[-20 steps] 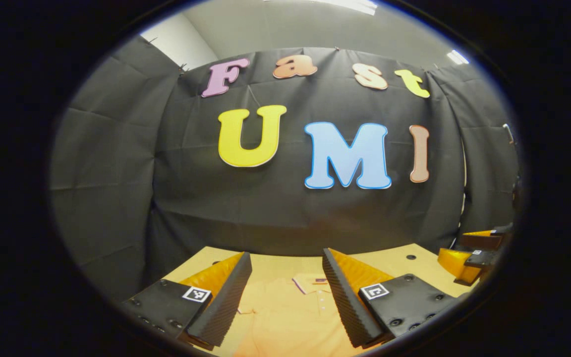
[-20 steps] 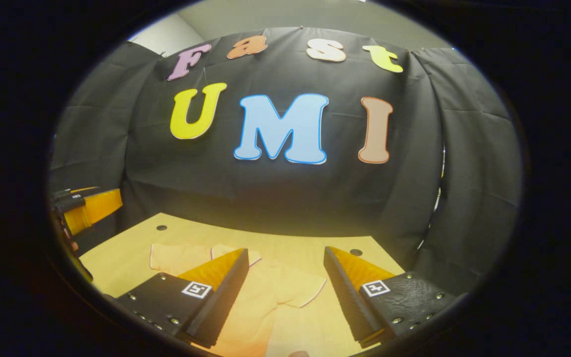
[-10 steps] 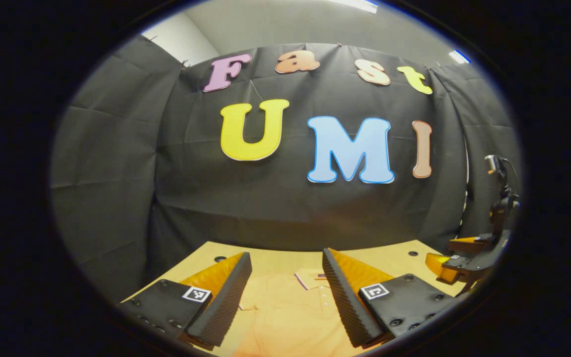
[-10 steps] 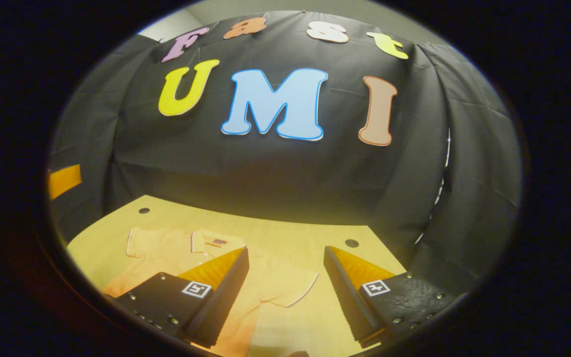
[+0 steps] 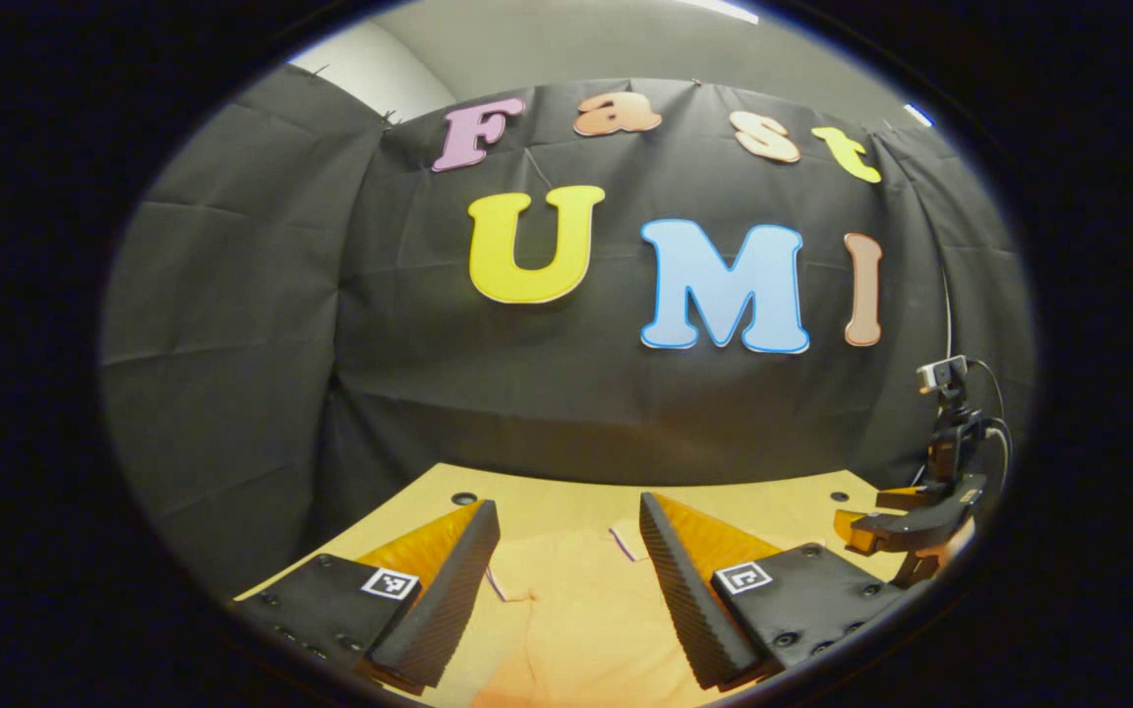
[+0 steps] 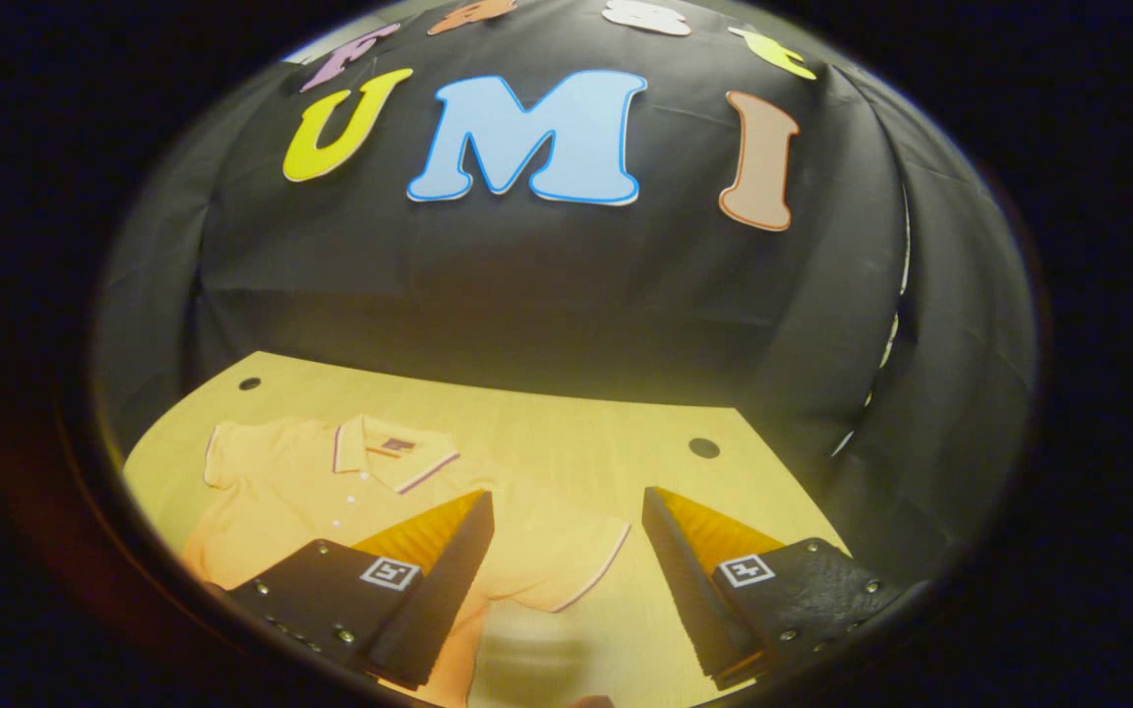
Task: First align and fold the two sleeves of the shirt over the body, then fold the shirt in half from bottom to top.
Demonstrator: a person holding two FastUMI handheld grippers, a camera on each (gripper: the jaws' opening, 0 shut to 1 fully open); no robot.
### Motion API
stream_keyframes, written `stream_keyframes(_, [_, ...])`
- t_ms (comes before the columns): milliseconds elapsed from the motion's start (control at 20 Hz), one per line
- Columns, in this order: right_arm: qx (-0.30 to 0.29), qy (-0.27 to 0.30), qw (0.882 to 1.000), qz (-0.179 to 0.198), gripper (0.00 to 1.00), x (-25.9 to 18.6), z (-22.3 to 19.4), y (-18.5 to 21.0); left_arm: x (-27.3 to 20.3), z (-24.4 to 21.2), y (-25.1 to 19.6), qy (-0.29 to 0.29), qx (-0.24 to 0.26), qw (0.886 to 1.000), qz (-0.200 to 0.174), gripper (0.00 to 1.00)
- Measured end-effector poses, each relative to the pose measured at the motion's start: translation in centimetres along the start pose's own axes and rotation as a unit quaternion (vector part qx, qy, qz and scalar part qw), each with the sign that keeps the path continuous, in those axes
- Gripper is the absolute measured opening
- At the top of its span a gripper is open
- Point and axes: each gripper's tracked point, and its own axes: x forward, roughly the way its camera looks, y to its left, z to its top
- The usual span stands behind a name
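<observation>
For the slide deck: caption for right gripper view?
Open right gripper above the orange polo shirt, flat on the wooden table.

Light wooden table (image 6: pixel 566 433) with 1 orange polo shirt (image 6: pixel 281 492) flat on top.

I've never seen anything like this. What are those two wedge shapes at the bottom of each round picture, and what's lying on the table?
Each picture comes from a camera riding on a hand-held two-finger gripper, looking along its fingers. The wedges are those fingers. The left gripper and the right gripper are both open and hold nothing. In the left gripper view the other gripper shows at the right edge. On the wooden table a short-sleeved shirt with a collar lies flat, front up, sleeves spread and not yet folded.
</observation>
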Motion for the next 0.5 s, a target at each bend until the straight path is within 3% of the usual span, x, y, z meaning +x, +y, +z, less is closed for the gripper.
stream_keyframes(500, [0.033,0.089,0.995,-0.023,0.95,7.2,-5.7,-2.0,-1.2,-0.9,1.7,0.012,-0.014,1.000,0.020,0.94])
